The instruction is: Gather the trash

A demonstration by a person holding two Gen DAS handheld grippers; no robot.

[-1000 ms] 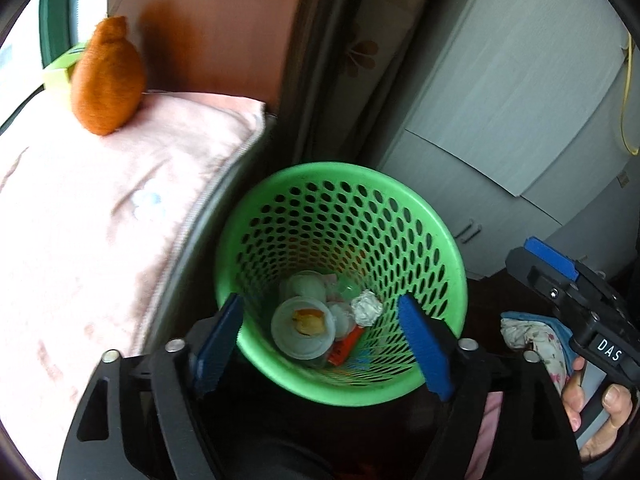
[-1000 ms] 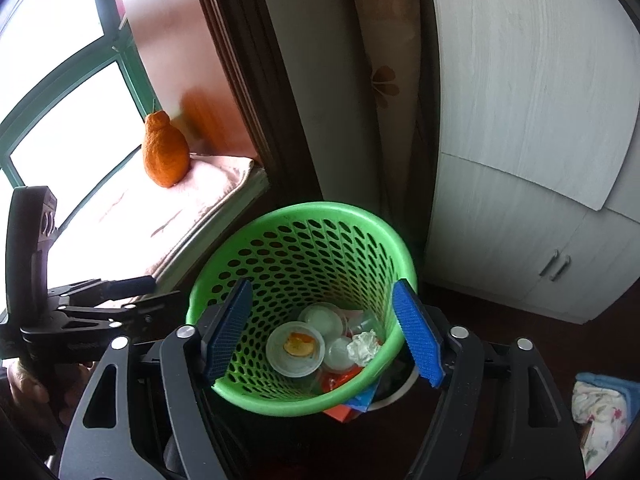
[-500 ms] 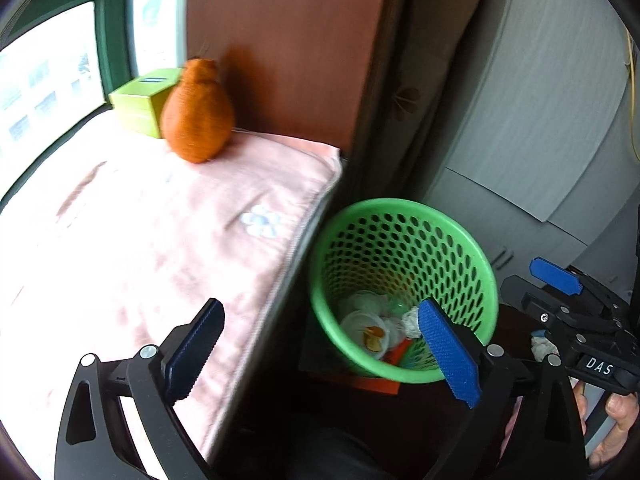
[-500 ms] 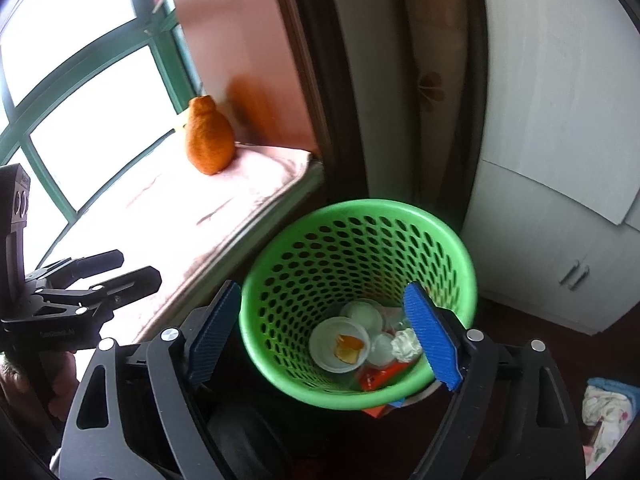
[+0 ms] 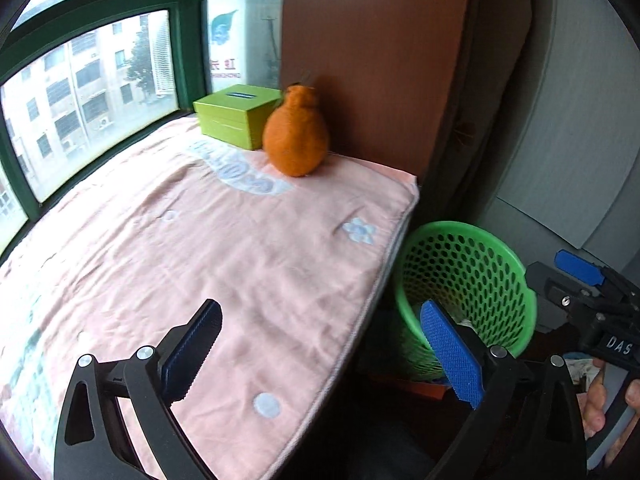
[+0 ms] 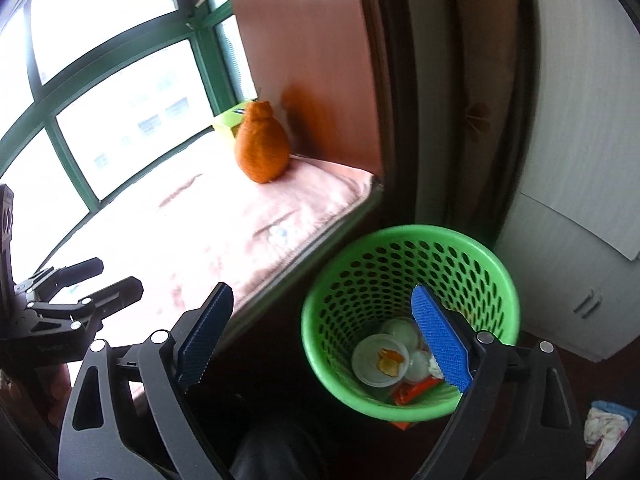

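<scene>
Left tongs (image 5: 320, 360), bottom of the left wrist frame: blue pads spread wide over the pink blanket's (image 5: 208, 248) edge, nothing between them. Right tongs (image 6: 324, 340), bottom of the right wrist frame: jaws opening, nothing gripped, right pad over the basket's mouth.

Green plastic wastebasket (image 6: 408, 292), lower right in both frames, just beside the bed edge on the dark floor. Round, perforated walls, tapering downward. Stands upright, mouth up, long axis vertical. Inside: white plastic lids or cups (image 6: 380, 358), one with orange residue, a crumpled white tissue, a red-orange wrapper (image 6: 412, 392).

Farther, upper centre: orange plush toy (image 5: 296, 132) upright on the blanket, green tissue box (image 5: 236, 114) touching it, window (image 5: 92, 76) behind.
</scene>
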